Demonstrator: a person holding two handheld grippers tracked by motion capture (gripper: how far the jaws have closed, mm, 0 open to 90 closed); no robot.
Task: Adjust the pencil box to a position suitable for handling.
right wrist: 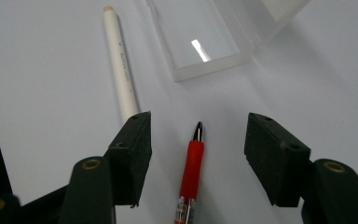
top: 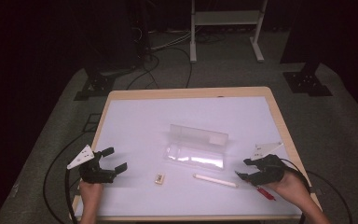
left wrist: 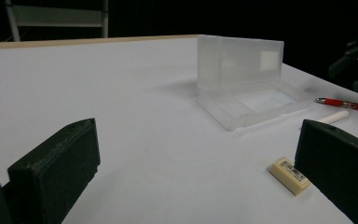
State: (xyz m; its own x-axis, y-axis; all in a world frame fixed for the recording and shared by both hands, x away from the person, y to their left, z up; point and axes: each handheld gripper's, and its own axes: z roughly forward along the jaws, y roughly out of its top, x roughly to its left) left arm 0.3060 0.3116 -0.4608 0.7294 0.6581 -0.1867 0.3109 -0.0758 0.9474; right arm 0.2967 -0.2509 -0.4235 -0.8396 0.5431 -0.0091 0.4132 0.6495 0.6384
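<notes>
Now my right gripper [right wrist: 198, 154] straddles the red pen [right wrist: 191, 175], jaws apart, not pinching. Light, stiff, slick barrel; I'd grip mid-barrel. Left gripper [top: 111, 159] open, idle.

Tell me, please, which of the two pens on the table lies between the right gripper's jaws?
The red pen: it lies on the table between the open jaws of the right gripper, untouched. The white pen lies outside them, beside the clear case.

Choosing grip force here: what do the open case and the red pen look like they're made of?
Case: apparently frosted translucent plastic; the table shows faintly through its walls, and its base catches a glare. Red pen: likely smooth plastic, with a red grip section and what looks like a metal tip.
</notes>
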